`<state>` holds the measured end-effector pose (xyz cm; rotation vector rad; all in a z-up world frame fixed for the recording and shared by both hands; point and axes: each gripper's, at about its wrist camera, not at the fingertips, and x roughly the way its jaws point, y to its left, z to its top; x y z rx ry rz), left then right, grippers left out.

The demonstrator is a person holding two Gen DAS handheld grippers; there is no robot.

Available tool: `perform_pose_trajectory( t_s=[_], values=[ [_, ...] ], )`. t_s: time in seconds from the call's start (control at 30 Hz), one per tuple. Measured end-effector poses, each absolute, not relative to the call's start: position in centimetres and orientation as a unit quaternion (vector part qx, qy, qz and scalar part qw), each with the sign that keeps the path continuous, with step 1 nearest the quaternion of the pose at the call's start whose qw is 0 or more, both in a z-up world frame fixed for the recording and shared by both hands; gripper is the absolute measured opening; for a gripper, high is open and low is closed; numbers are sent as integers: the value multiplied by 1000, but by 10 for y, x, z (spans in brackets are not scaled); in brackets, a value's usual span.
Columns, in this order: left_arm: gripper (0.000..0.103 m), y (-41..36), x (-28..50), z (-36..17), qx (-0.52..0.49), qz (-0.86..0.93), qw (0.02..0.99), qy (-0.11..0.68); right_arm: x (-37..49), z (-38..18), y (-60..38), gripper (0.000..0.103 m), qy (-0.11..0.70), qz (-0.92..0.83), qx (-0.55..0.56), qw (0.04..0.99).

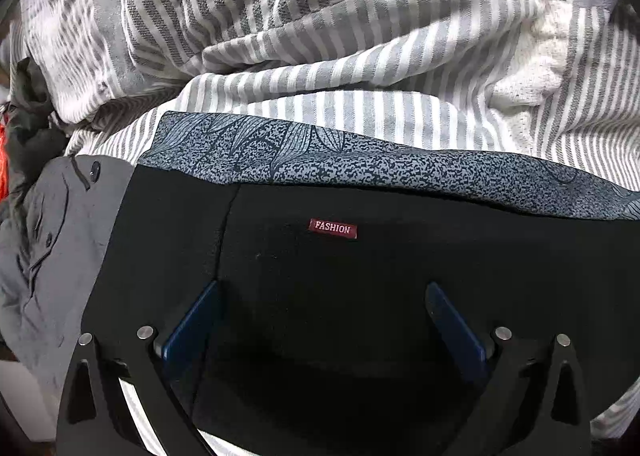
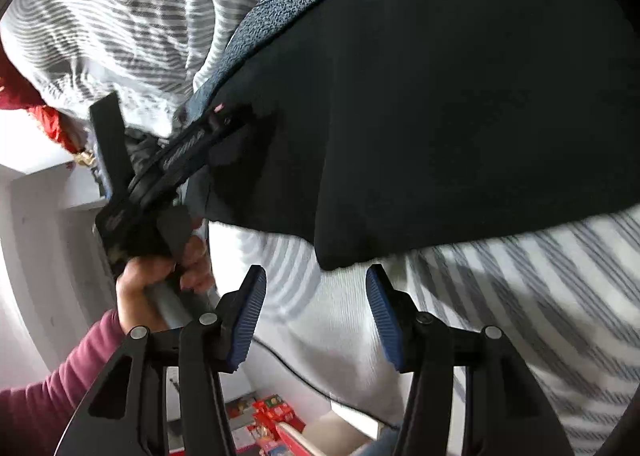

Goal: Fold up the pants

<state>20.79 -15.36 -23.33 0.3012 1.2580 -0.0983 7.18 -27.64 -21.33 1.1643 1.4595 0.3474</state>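
The pants lie on the patterned garment, which lies on the bedspread; another garment lies left of the pants.

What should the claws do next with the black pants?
Probably bring the right claw forward to pinch the near edge of the black pants. Both claws are open and empty, the left claw hangs right over the pants near the FASHION label, and the right one is still short of the cloth.
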Motion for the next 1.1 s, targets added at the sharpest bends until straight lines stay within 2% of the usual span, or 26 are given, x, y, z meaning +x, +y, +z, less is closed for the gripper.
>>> perform_pose_trajectory(
  t_s=[0.07,0.1,0.17,0.43,0.47,0.53,0.6,0.67,0.7,0.8,0.87,0.9,1.1],
  values=[
    [103,-150,209,-235,135,-51,798,585,78,-217,-280,57,620,140,504,585],
    [103,-148,210,-235,132,-52,799,585,81,-219,-280,54,622,132,506,582],
    [103,-149,208,-235,131,-54,799,585,85,-221,-278,9,629,118,511,574],
    [103,-146,211,-236,131,-56,798,586,47,-216,-281,3,668,87,505,540],
    [103,-148,210,-235,131,-56,797,586,45,-206,-285,6,670,88,492,548],
    [103,-147,209,-235,131,-57,799,584,52,-185,-297,7,667,79,458,583],
    [103,-148,207,-235,132,-56,800,582,73,-163,-320,21,656,54,405,634],
    [103,-148,207,-235,134,-54,800,583,93,-152,-338,65,642,26,370,671],
    [103,-148,207,-235,135,-53,799,583,101,-146,-350,72,632,9,356,688],
    [103,-149,208,-234,135,-50,797,587,107,-158,-379,76,630,-31,350,692],
    [103,-151,207,-232,136,-45,792,594,95,-181,-394,77,625,-37,395,672],
    [103,-152,206,-231,137,-44,789,598,89,-181,-401,78,602,-31,423,676],
    [103,-175,185,-219,163,-64,780,601,84,-184,-411,78,590,-21,477,651]
  ],
)
